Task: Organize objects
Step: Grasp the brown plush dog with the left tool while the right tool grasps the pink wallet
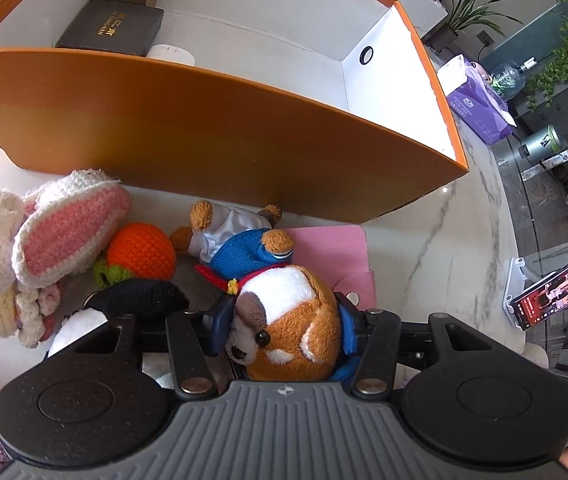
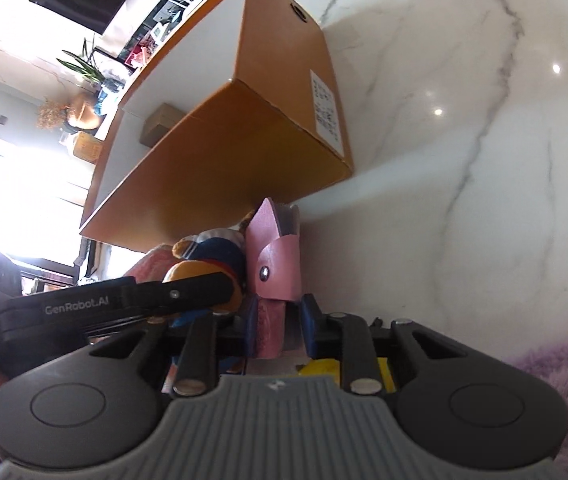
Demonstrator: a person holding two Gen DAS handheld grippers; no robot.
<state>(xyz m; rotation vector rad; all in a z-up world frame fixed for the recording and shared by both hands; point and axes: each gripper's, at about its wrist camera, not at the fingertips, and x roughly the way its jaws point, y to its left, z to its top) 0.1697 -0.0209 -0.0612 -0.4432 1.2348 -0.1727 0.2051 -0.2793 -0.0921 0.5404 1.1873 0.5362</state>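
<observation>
At nine o'clock of the left wrist view a crochet rabbit (image 1: 40, 240), an orange crochet fruit (image 1: 142, 254) and a black plush (image 1: 144, 300) are still lying on the marble table (image 1: 452, 248), outside the orange box (image 1: 212, 128), which is already holding a dark book (image 1: 112, 30) at eleven o'clock. At six o'clock the left gripper (image 1: 284, 340) is pinching a plush dog (image 1: 288, 320). Only the right wrist view is showing the right gripper (image 2: 278, 330) closing on the pink pouch (image 2: 276, 276)
</observation>
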